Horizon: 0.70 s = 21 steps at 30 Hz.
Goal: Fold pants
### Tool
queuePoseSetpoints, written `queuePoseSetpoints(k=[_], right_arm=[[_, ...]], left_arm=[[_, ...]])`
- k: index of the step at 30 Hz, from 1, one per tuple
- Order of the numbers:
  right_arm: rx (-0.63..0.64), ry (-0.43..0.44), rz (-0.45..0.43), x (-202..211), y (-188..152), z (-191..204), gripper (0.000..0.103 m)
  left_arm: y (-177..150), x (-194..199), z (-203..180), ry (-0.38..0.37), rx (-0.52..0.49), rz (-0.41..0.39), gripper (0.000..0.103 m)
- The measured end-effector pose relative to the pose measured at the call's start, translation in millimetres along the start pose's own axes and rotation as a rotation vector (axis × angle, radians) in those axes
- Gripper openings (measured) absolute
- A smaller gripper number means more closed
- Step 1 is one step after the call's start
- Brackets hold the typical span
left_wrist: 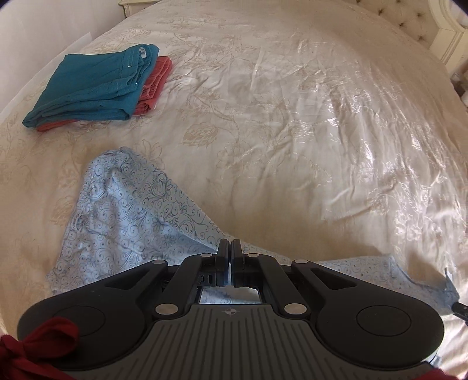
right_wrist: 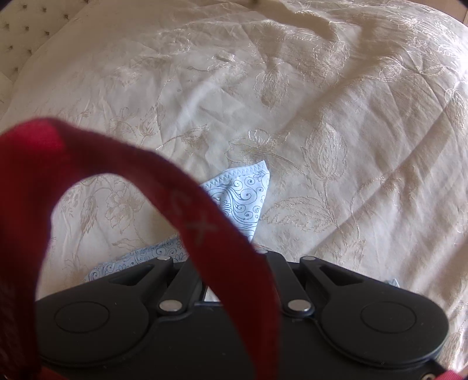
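Observation:
Light blue pants (left_wrist: 128,210) with a dark swirl print lie rumpled on the cream bedspread (left_wrist: 292,117). My left gripper (left_wrist: 230,244) is shut on an edge of the pants, which stretch taut to the right toward a dark tip of the other gripper (left_wrist: 459,308) at the frame edge. In the right wrist view a hemmed corner of the pants (right_wrist: 245,198) sticks up ahead of my right gripper (right_wrist: 251,248). A red strap (right_wrist: 187,204) crosses the lens and hides the right fingers, so their state is unclear.
A folded teal garment (left_wrist: 90,87) lies on a folded coral one (left_wrist: 155,81) at the bed's far left. A tufted headboard (left_wrist: 409,17) stands at the far right. Dark red cloth (left_wrist: 29,345) hangs at the lower left.

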State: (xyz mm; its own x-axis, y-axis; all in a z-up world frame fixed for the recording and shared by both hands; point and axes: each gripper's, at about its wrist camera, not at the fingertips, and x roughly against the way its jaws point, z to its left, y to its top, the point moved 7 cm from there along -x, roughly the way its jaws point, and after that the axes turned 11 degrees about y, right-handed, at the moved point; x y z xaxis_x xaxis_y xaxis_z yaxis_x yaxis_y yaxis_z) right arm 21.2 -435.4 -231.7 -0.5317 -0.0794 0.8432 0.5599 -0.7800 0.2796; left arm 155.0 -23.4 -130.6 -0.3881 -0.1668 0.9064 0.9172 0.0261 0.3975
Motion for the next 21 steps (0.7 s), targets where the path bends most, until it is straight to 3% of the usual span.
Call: queuePoseSetpoints(k=[10, 18, 21], right_arm=[[0.011, -0.023, 0.000, 49.9, -66.8, -19.2, 0.008], [-0.018, -0.089, 0.093, 37.2, -132.9, -60.8, 0.008], [-0.028, -0.110, 0.106, 27.8, -148.2, -73.7, 0.019]], left_arm=[[-64.8, 25.6, 33.4, 0.003, -0.045, 0.016, 0.001], [-130.3, -7.0, 44.6, 0.041, -0.122, 0.116, 0.001], [-144.1, -23.0, 42.4, 0.061, -0.153, 0.139, 0.001]])
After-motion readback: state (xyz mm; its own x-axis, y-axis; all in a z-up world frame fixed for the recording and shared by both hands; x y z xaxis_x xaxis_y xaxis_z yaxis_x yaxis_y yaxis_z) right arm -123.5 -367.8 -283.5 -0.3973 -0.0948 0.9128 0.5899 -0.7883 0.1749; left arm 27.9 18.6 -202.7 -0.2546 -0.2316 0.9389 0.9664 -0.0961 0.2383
